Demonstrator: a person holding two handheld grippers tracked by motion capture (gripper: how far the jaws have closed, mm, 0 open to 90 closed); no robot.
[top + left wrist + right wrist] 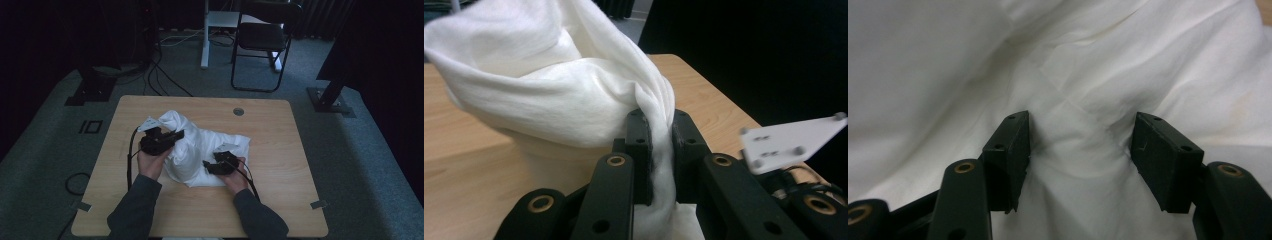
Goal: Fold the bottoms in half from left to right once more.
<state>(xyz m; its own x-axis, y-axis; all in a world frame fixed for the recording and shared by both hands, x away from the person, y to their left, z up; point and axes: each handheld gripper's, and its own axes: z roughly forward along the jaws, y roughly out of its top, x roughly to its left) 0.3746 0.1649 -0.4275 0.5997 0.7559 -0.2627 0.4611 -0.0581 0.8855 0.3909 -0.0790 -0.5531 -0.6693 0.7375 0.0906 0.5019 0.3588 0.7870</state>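
High view: a white cloth (200,150) lies bunched mid-table (280,165), between both grippers. Left gripper view: the left gripper (659,150) is clamped on a raised fold. Right gripper view: the right gripper (1080,150) stands half open, 2 jaws astride a ridge of cloth.

White cloth, black jaws, pale wood.

The cloth (200,147) I hold is plain white, unpatterned; my left gripper (172,136) and right gripper (209,165) are black with brass-coloured rivets; the bench (280,150) is light wood grain; my sleeves are dark grey.
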